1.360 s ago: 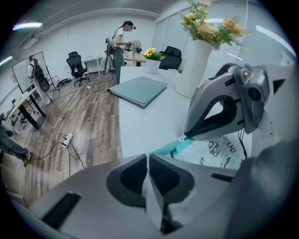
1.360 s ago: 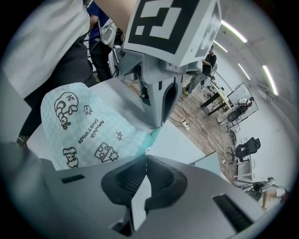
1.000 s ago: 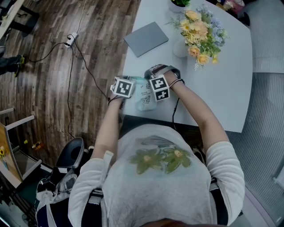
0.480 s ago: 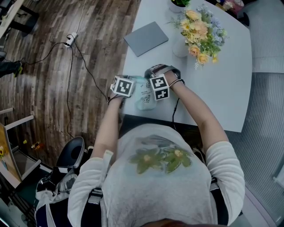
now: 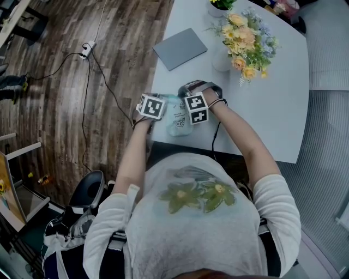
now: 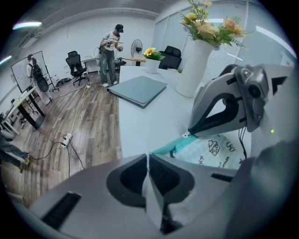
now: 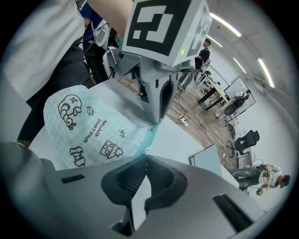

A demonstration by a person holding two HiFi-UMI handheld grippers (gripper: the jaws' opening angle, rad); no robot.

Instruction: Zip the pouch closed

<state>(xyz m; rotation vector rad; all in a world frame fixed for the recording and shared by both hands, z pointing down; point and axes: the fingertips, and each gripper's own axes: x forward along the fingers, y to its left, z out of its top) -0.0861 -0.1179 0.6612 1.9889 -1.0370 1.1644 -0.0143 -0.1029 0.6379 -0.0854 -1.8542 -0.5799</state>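
Note:
A pale teal pouch (image 5: 179,121) printed with small cartoons lies at the near left edge of the white table (image 5: 272,103). Its teal zipper (image 6: 170,145) runs along the far edge between my two grippers. In the left gripper view my left gripper (image 6: 148,155) is shut, pinching the pouch's zipper end. My right gripper (image 7: 145,157) is shut on the small white zipper pull (image 6: 186,135), a short way along the zipper from the left one. Each gripper shows in the other's view, tips down on the pouch. The marker cubes hide both sets of fingertips in the head view.
A grey closed laptop (image 5: 179,47) lies farther back on the table. A white vase of flowers (image 5: 242,38) stands at the back right, a potted plant (image 5: 218,5) behind it. A power strip and cable (image 5: 87,52) lie on the wood floor to the left.

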